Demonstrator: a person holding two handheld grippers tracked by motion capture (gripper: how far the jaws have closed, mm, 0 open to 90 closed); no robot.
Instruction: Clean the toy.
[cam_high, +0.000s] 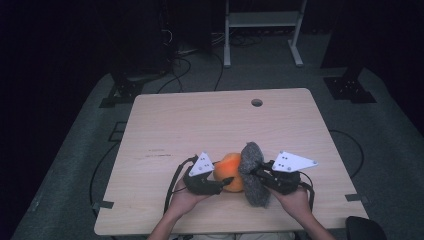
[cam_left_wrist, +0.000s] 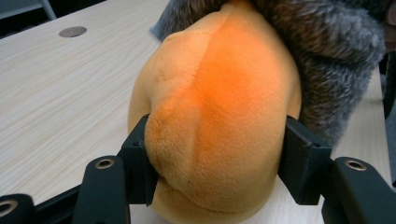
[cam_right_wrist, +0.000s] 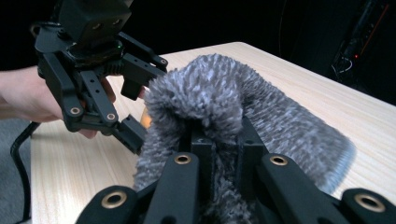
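Light wooden table (cam_high: 200, 125), round cable hole (cam_high: 256, 102) near far edge, orange plush (cam_high: 231, 172) and grey furry cloth (cam_high: 254, 175) at near edge

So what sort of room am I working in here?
Probably a lab or recording studio, not a home: a bare wooden table with a cable hole, grey carpet with loose cables, dark surroundings, and a metal frame stand behind.

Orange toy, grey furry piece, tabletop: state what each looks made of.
Orange toy: short, soft plush, matte; a stitched seam runs over it and it bulges between the left gripper jaws. Probably stuffed.
Grey furry piece: long-pile fake fur, shaggy with pale tips, apparently fabric.
Tabletop: light wood-grain surface, smooth and matte; laminate or real wood, cannot tell.
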